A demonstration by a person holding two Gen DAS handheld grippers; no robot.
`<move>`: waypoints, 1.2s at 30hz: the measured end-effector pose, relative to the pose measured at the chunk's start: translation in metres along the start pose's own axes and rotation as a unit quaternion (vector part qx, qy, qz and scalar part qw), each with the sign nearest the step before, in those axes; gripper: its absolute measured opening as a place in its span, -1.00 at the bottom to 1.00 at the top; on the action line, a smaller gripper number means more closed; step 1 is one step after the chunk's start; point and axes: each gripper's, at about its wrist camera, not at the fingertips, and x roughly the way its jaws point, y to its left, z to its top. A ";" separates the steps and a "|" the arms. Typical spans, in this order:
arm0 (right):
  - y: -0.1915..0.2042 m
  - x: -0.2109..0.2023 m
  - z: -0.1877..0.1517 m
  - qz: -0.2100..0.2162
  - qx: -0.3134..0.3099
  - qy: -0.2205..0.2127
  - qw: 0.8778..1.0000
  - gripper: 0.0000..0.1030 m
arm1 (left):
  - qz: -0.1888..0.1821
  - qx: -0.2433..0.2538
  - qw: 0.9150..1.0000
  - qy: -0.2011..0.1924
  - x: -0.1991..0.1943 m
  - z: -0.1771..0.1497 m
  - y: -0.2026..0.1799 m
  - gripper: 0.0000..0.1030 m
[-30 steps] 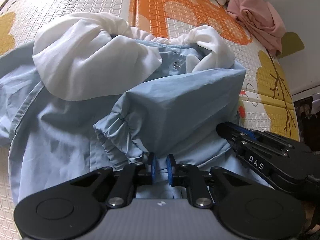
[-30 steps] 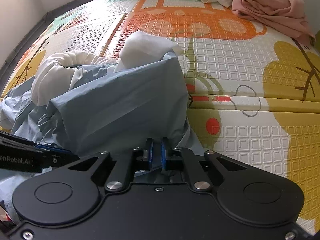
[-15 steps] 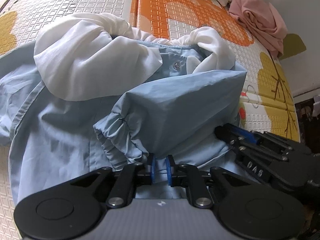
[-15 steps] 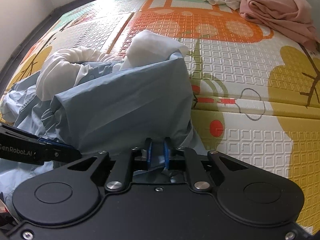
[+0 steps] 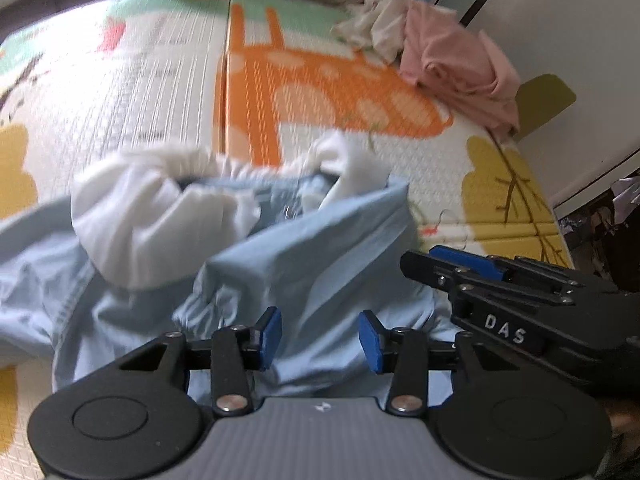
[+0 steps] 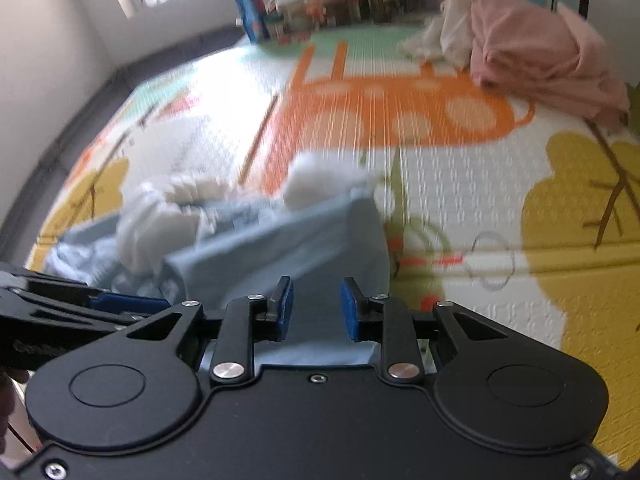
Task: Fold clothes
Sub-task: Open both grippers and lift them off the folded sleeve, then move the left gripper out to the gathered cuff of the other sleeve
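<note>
Light-blue jacket (image 5: 312,264) with a white lining (image 5: 152,216) lies crumpled on the patterned play mat (image 5: 168,80), a sleeve folded across its front. Far behind it a pink garment (image 5: 460,68) sits heaped beside a white one (image 5: 376,28). Above the sleeve, the left gripper (image 5: 320,338) and right gripper (image 6: 316,308) hover, jaws opening, pads clear of the cloth.
</note>
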 end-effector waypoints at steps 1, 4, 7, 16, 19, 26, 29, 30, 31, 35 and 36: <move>0.000 -0.003 0.005 0.002 0.000 -0.007 1.000 -0.55 | 0.001 0.003 1.000 -0.005 -0.002 0.003 -0.002 -0.10; 0.000 -0.006 0.018 -0.001 -0.002 -0.019 1.000 -0.57 | 0.006 0.009 1.000 -0.015 -0.003 0.009 -0.007 -0.10; -0.001 -0.002 0.027 -0.005 -0.003 -0.022 1.000 -0.59 | 0.009 0.007 1.000 -0.016 0.000 0.014 -0.010 -0.10; -0.011 0.032 0.037 -0.003 0.007 0.001 1.000 -0.78 | 0.017 0.001 1.000 -0.006 0.021 0.023 -0.010 -0.10; -0.013 0.044 0.039 -0.004 0.009 0.012 1.000 -0.80 | 0.021 -0.001 1.000 0.001 0.033 0.024 -0.008 -0.10; -0.016 0.065 0.041 -0.004 0.007 0.031 0.999 -0.80 | 0.033 -0.013 0.999 0.025 0.059 0.025 0.003 -0.10; -0.017 0.074 0.040 -0.004 0.005 0.041 0.999 -0.80 | 0.037 -0.019 0.999 0.032 0.065 0.025 0.009 -0.10; -0.018 0.076 0.040 -0.004 0.004 0.044 0.999 -0.80 | 0.041 -0.020 0.998 0.035 0.067 0.025 0.011 -0.10; -0.018 0.080 0.040 -0.005 0.003 0.048 0.999 -0.80 | 0.046 -0.020 0.998 0.038 0.070 0.025 0.012 -0.10; -0.020 0.094 0.036 -0.013 0.000 0.068 0.998 -0.80 | 0.056 -0.026 0.997 0.047 0.076 0.022 0.020 -0.10; -0.021 0.097 0.035 -0.016 0.000 0.073 0.997 -0.80 | 0.055 -0.025 0.997 0.048 0.077 0.022 0.022 -0.10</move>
